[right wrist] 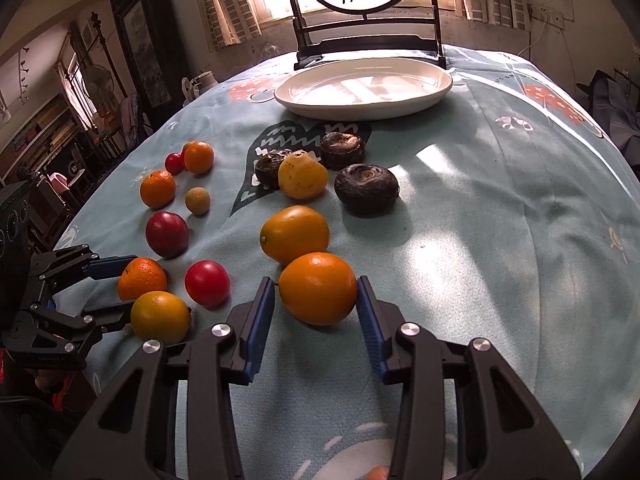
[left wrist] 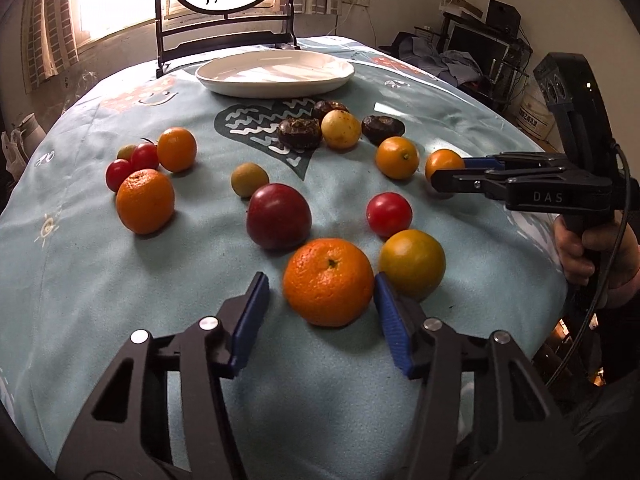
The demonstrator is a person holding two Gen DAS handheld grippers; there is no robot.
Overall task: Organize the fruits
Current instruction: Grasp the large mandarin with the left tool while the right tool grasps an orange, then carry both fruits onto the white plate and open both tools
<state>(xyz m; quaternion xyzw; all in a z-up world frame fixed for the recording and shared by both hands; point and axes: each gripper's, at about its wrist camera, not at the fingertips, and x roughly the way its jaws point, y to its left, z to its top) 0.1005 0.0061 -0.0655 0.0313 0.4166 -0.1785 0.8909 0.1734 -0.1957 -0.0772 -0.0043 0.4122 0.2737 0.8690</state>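
Note:
Several fruits lie loose on a pale blue tablecloth [left wrist: 100, 280] in front of an empty white plate [left wrist: 276, 72], which also shows in the right wrist view [right wrist: 364, 90]. My left gripper [left wrist: 320, 292] is open, its blue pads [left wrist: 256, 304] on either side of a mandarin [left wrist: 328, 282]; the right pad is close to it. My right gripper [right wrist: 316, 296] is open around a smooth orange fruit [right wrist: 318, 288], seen in the left wrist view [left wrist: 442, 164]. Whether either gripper's pads touch their fruit I cannot tell.
Nearby lie a dark red plum [left wrist: 278, 216], a red tomato [left wrist: 389, 215], a yellow-orange fruit [left wrist: 412, 263], dark water chestnuts [left wrist: 299, 132], more oranges [left wrist: 145, 201] and small tomatoes [left wrist: 118, 174]. A framed screen [left wrist: 224, 4] stands behind the plate.

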